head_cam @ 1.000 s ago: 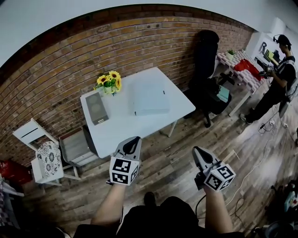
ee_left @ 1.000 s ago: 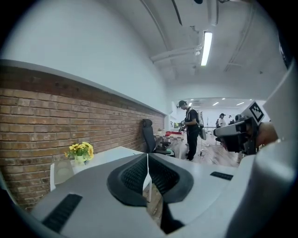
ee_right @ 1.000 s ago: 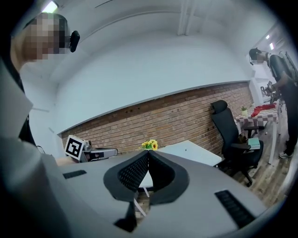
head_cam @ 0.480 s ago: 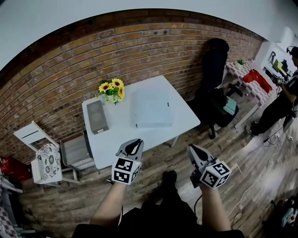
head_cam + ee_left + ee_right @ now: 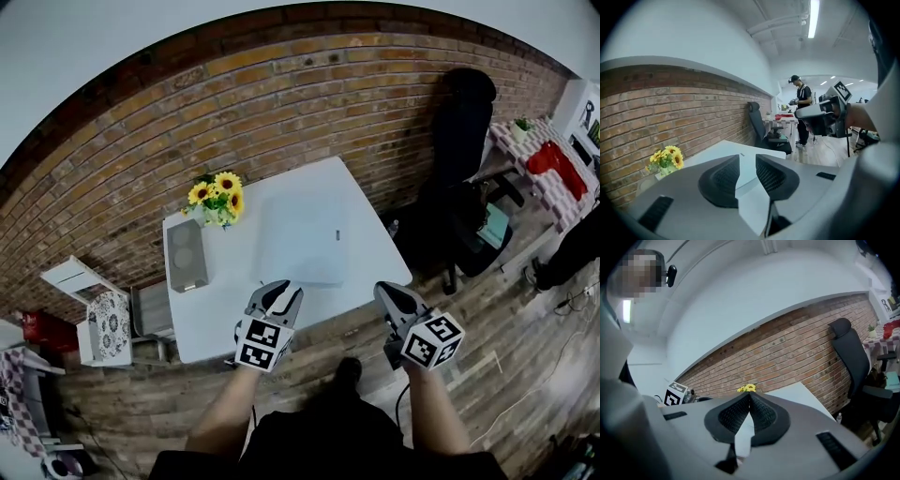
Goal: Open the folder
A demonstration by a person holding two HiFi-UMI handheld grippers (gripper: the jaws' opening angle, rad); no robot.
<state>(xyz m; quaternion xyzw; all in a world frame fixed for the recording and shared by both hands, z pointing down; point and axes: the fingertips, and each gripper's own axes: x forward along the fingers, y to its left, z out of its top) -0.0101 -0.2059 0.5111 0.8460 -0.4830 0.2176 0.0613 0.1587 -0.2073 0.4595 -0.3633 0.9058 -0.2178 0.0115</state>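
Poised at the near edge of the table, left gripper jaws opening on nothing, as if to pinch the folder (flat mid-table, apparently closed); right gripper jaws together, empty

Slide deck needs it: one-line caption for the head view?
Left gripper, jaws opening and empty, and shut right gripper poised before a white table bearing the closed folder.

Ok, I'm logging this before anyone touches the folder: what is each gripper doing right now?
Left gripper: jaws opening, nothing between them.
Right gripper: shut, jaw tips together, holding nothing.
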